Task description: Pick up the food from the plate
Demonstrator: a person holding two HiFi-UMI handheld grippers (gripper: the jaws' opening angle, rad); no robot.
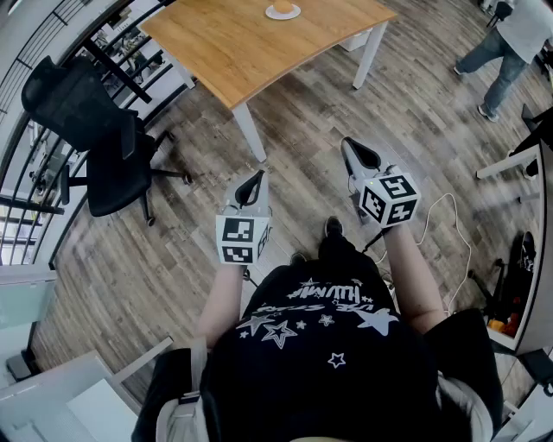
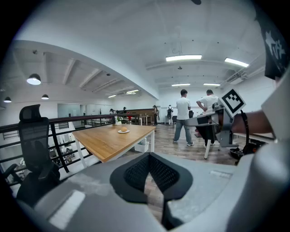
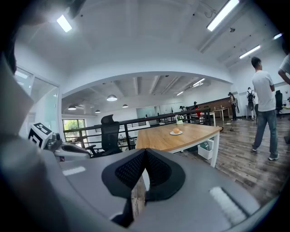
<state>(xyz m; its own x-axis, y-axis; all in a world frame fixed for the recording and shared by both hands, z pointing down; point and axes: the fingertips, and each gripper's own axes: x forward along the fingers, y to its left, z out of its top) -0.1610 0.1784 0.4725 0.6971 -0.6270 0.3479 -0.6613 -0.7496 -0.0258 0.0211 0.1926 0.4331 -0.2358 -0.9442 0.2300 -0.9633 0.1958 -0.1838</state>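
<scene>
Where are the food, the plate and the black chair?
food (image 3: 176, 130), right gripper view, its round top.
plate (image 3: 171, 133), right gripper view, its left rim.
black chair (image 1: 82, 108), head view, its backrest.

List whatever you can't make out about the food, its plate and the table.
- Food: too small and far off in both gripper views to tell what kind it is; it shows only as a round tan lump.
- Plate: cut off by the head view's top edge.
- Table: its far end lies beyond the head view's top edge.
</scene>
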